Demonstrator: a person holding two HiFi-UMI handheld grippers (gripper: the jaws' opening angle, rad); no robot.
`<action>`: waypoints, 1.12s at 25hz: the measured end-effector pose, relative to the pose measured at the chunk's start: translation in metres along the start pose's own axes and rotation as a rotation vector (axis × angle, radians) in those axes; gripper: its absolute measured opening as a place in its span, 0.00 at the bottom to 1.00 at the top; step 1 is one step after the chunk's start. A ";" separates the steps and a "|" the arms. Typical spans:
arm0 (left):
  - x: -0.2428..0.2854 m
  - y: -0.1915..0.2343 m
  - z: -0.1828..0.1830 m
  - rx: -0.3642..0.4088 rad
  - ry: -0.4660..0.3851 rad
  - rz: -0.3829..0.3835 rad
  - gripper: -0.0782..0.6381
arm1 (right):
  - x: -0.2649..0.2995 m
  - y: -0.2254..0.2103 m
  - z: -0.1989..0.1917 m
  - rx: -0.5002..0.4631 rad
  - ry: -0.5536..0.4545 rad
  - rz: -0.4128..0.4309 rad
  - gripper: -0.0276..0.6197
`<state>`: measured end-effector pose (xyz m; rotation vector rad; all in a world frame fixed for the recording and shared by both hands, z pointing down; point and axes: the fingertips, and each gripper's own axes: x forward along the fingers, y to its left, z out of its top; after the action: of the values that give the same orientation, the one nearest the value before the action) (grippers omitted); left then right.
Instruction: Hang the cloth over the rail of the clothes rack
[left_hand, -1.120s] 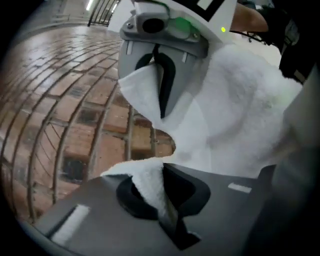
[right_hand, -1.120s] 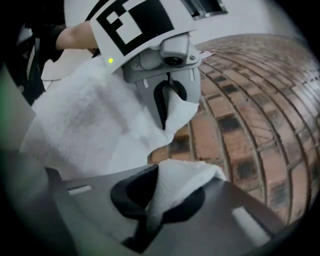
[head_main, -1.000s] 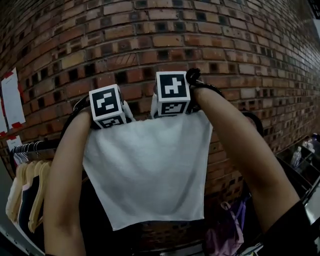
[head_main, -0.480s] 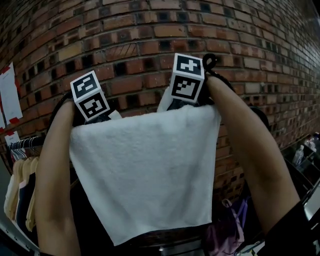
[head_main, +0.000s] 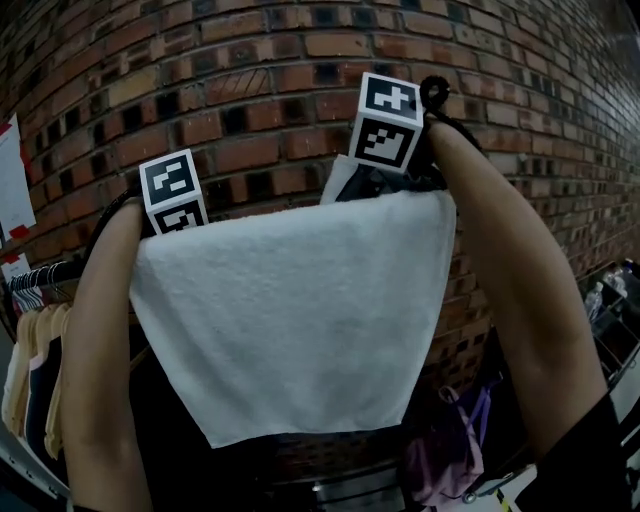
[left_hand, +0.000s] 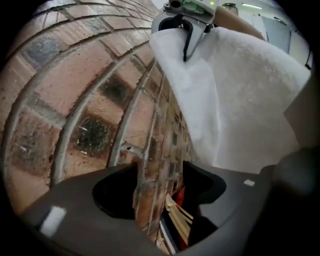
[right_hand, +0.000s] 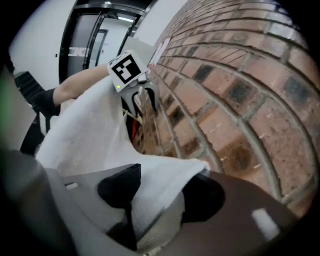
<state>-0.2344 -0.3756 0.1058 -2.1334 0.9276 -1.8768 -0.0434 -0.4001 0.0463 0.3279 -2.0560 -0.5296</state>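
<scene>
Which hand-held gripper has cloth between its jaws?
The right hand-held gripper: a corner of the white cloth lies between its open jaws. The left hand-held gripper, jaws opening, frames only brick wall.

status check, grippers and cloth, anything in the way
Left hand-held gripper jaws opening, nothing between them. Right hand-held gripper open, cloth corner between its jaws. Cloth hangs spread flat; rail hidden. Brick wall close behind.

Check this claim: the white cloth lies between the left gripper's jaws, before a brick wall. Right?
No: the cloth lies between the right gripper's jaws, as the right gripper view shows. The left gripper's jaws are opening with nothing between them.
</scene>
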 end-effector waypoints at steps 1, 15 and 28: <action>0.000 0.001 0.001 0.000 -0.006 0.002 0.53 | -0.001 -0.003 -0.003 -0.011 0.015 -0.022 0.42; 0.001 -0.003 0.002 -0.004 -0.028 -0.021 0.52 | -0.001 -0.002 -0.022 -0.018 0.088 -0.033 0.42; 0.002 -0.004 0.002 -0.015 -0.032 -0.030 0.52 | -0.010 -0.032 -0.037 -0.081 0.124 -0.213 0.42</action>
<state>-0.2309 -0.3743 0.1094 -2.1921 0.9110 -1.8491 -0.0063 -0.4323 0.0396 0.5224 -1.8852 -0.7021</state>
